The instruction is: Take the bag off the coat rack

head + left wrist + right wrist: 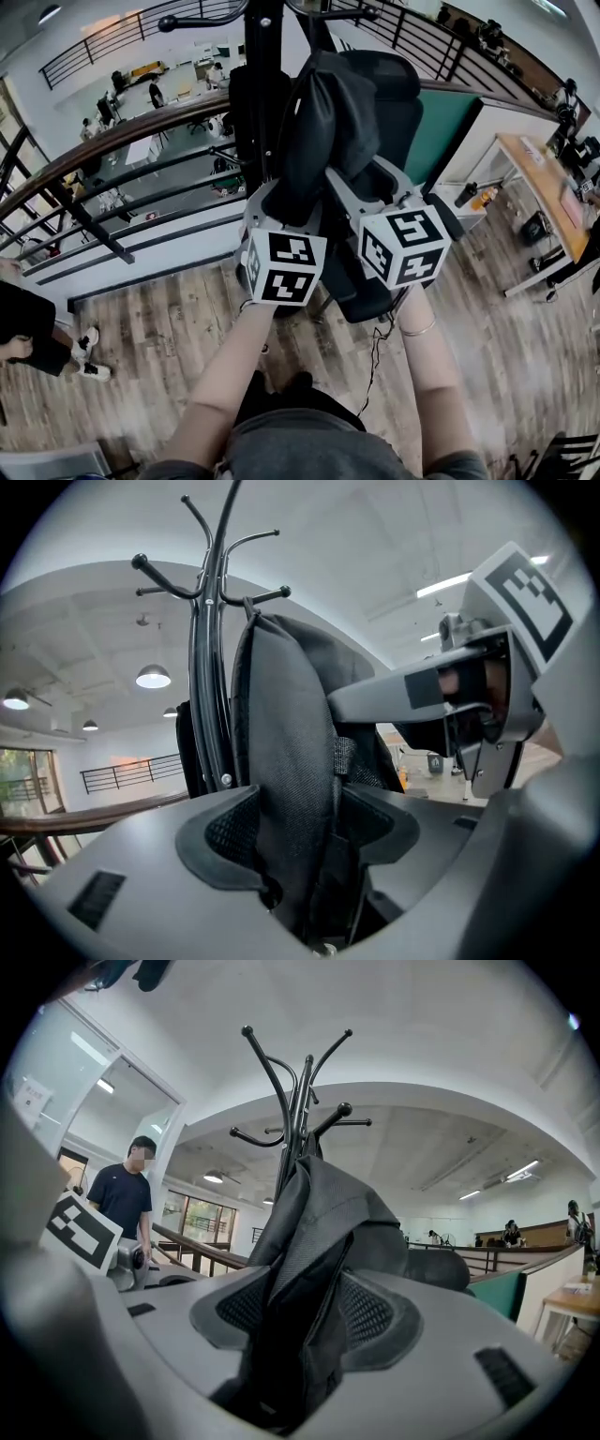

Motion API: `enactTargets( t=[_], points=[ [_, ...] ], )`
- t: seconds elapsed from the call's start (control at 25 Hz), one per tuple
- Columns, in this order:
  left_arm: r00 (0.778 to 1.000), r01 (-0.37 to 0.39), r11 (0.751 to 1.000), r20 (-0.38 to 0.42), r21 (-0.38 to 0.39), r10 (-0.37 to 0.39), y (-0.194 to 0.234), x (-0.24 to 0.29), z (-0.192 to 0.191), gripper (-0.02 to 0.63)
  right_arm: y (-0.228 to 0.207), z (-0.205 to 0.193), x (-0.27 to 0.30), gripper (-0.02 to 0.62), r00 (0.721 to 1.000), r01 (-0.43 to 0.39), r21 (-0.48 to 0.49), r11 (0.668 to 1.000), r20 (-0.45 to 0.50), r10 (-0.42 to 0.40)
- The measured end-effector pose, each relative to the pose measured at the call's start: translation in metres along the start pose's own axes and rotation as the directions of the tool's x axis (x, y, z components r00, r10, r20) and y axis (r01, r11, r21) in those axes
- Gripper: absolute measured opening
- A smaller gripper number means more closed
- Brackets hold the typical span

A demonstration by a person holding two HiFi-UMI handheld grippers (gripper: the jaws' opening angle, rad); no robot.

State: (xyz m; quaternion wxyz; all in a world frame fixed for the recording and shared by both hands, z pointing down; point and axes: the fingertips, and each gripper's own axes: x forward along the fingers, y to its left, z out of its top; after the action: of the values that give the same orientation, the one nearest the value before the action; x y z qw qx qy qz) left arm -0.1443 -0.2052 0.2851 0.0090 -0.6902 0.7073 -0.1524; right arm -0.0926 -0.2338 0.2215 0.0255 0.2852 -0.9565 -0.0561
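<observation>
The bag (328,122), limp and made of dark grey woven fabric, hangs in loose folds from a hook of the black coat rack (261,56). Side by side, the left gripper (295,827) and the right gripper (305,1312) each clamp a fold of its lower part.

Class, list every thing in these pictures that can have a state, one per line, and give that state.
bag, hanging on the coat rack, not yet lifted off
coat rack, upright, bag on one of its hooks
left gripper, fingers shut on the bag
right gripper, fingers shut on the bag
ceiling lamp, lit
</observation>
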Motion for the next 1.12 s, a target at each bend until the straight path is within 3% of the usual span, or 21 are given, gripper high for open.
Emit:
enactTargets(
  t=[0.32,0.52,0.8,1.12],
  points=[
    [1.000,-0.008,0.999,-0.019,0.038,0.008,0.007,0.003,0.000,0.182,-0.002,0.001,0.000,0.175,1.000,0.006,0.026,1.000,0.011,-0.007],
    [1.000,0.003,0.999,-0.009,0.044,-0.003,0.008,0.001,0.002,0.130,-0.011,0.002,-0.005,0.107,0.998,0.066,-0.002,0.998,0.007,-0.066],
    [0.999,0.027,0.999,0.027,0.032,-0.028,0.007,-0.003,0.003,0.089,-0.019,0.005,-0.011,0.041,0.990,0.140,-0.022,0.990,0.034,-0.139],
    [0.995,0.057,0.998,0.079,0.025,-0.059,0.003,-0.012,0.014,0.063,-0.021,0.016,-0.020,0.020,0.981,0.178,-0.037,0.983,0.085,-0.174]
  ],
)
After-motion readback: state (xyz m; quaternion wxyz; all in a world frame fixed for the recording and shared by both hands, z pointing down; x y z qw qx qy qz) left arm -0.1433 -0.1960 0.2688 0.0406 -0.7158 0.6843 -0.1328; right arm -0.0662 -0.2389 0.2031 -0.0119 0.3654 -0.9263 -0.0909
